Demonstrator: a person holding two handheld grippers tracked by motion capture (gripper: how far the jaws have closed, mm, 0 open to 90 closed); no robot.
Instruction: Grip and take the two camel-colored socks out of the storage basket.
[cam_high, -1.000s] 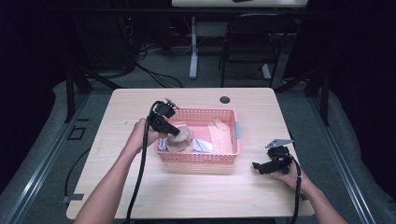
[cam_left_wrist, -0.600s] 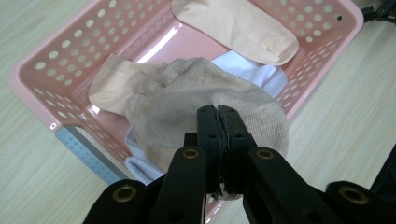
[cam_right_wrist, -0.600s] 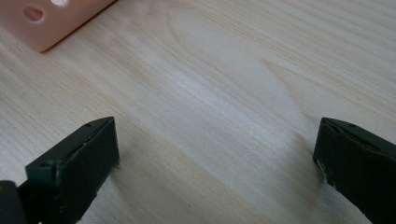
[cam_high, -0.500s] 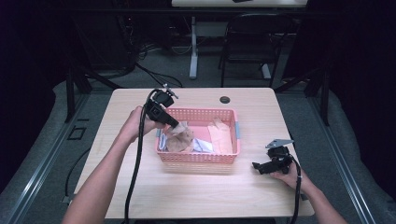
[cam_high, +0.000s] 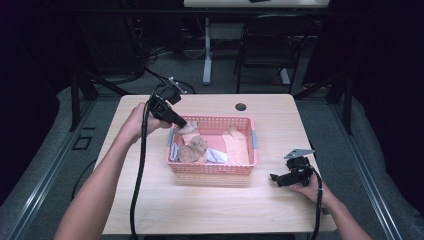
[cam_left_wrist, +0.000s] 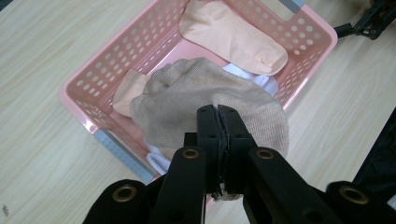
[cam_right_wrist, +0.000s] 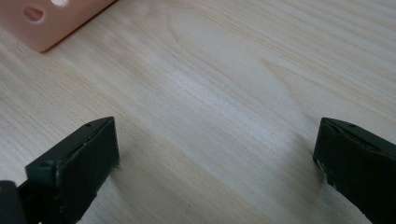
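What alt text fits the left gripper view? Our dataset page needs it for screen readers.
The left hand-held gripper, its black jaws shut, pinches a beige sock above a pink perforated basket on a light wooden table. A peach sock lies inside.

Beige sock (cam_left_wrist: 205, 100): coarse matt knit cloth; peach sock (cam_left_wrist: 233, 35): finer smooth cloth; basket (cam_left_wrist: 308, 30): perforated pink semi-gloss plastic; table (cam_right_wrist: 224, 93): pale wood-grain, satin finish.

The pink perforated plastic basket (cam_high: 212, 167) sits mid-surface on the pale wooden surface (cam_high: 150, 200). The left tongs (cam_high: 186, 128) hang at its 10 o'clock corner, the right tongs (cam_high: 274, 178) at 4 o'clock, the round black grommet (cam_high: 241, 107) at 1 o'clock.
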